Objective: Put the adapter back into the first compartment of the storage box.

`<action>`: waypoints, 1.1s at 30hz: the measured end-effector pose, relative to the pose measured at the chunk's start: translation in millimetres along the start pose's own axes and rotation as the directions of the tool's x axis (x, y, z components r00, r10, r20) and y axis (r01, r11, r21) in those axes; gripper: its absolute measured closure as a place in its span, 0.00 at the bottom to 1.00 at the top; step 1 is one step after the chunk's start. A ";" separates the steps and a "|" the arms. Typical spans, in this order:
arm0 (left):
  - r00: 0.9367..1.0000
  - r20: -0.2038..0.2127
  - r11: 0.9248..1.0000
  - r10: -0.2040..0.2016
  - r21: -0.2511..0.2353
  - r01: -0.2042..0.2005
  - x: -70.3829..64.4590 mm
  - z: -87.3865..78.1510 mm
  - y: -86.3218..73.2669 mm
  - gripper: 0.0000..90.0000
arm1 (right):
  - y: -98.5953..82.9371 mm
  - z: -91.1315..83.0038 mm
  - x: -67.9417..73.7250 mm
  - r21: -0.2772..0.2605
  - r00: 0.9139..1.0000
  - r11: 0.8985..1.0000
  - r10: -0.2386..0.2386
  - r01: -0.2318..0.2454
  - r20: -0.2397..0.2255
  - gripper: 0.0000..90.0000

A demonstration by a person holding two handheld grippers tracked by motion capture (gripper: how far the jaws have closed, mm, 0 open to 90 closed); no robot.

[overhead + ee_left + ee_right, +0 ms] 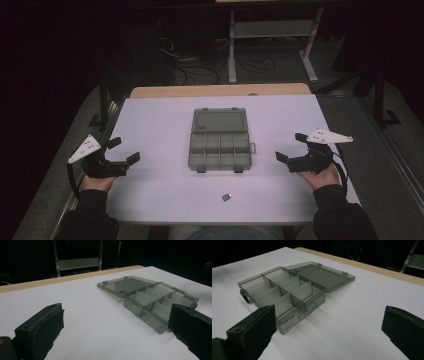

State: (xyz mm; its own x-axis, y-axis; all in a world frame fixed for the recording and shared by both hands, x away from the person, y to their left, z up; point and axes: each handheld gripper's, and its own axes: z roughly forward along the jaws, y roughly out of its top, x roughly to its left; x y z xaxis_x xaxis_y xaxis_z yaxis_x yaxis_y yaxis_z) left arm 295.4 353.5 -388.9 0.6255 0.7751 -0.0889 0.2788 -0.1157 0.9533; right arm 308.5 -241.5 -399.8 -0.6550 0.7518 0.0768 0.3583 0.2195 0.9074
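Scene: a person holds two grippers over a white table [150,200], with an open box [219,140] at the middle and a small part [226,197] near the front edge
Box: smoky clear plastic, lid [220,121] folded flat away from the person, divided tray [219,151] towards them; every compartment that can be seen looks empty
Part: a small dark piece, lying alone on the bare table between the box and the person, apart from both grippers; too small to say what it is
Left gripper [123,151]: jaws wide apart, holding nothing, low at the left edge and well apart from the box; its own view looks across the tray [160,306] from the side
Right gripper [291,146]: jaws likewise wide and empty, near the right edge, its own view facing the tray [279,293] and the lid [323,276] beyond
Step in hand: most likely the pick-up of the part for one of the compartments, the right gripper being slightly nearer
Doing it well: come down from above with the jaws straddling the part, close on its longer sides, and lift straight
Risk: so flat a piece may skid off under a jaw that lands on it, or be pinched crooked and dropped
Helping hand: the left gripper could steady the box at its left wall
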 end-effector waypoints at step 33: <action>0.973 0.184 0.980 0.139 0.117 -0.162 -47.3 33.3 59.9 0.02 | -0.4 -0.4 1.1 0.008 1.000 1.000 0.000 0.000 0.001 0.00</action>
State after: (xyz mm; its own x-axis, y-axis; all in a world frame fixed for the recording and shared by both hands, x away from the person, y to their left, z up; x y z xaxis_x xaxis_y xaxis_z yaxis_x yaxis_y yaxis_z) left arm 306.8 289.2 -337.1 0.7815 0.6239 -0.0074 0.2575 -0.3117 0.9146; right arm 307.4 -241.1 -399.9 -0.6541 0.7525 0.0764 0.3637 0.2243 0.9041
